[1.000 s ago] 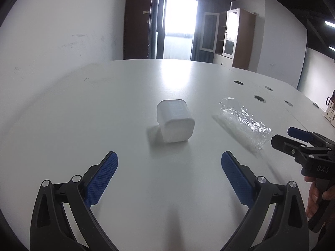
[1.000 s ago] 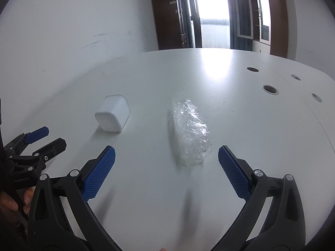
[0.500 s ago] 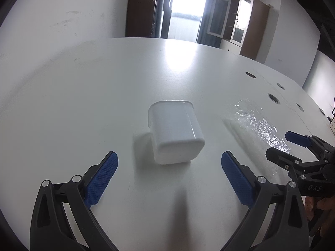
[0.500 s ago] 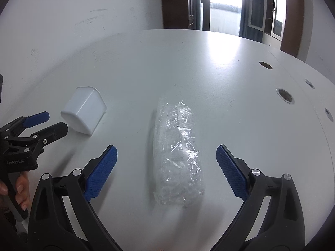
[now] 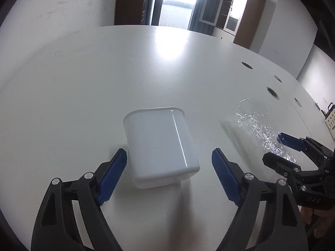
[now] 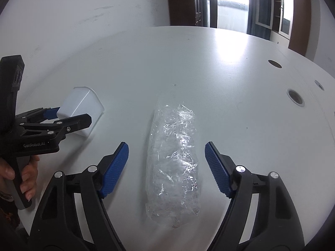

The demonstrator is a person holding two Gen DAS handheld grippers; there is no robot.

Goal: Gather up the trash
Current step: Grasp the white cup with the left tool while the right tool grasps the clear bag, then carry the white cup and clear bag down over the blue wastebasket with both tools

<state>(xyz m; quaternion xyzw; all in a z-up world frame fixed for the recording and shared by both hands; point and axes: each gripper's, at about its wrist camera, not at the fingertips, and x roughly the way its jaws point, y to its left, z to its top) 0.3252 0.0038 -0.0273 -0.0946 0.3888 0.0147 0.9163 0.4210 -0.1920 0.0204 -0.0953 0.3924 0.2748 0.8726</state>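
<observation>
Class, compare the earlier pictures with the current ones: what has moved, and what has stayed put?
Both grippers advanced. The left gripper now straddles the white plastic tub lying on its side; the right gripper straddles the crumpled clear plastic bag. Both sets of jaws have just been closing, but the pads press on nothing yet. Tub and bag lie unmoved on the white table.

The left tool (image 6: 69, 117) reads "GenRobot.AI"; the right tool (image 5: 280, 148) "DAS".
</observation>
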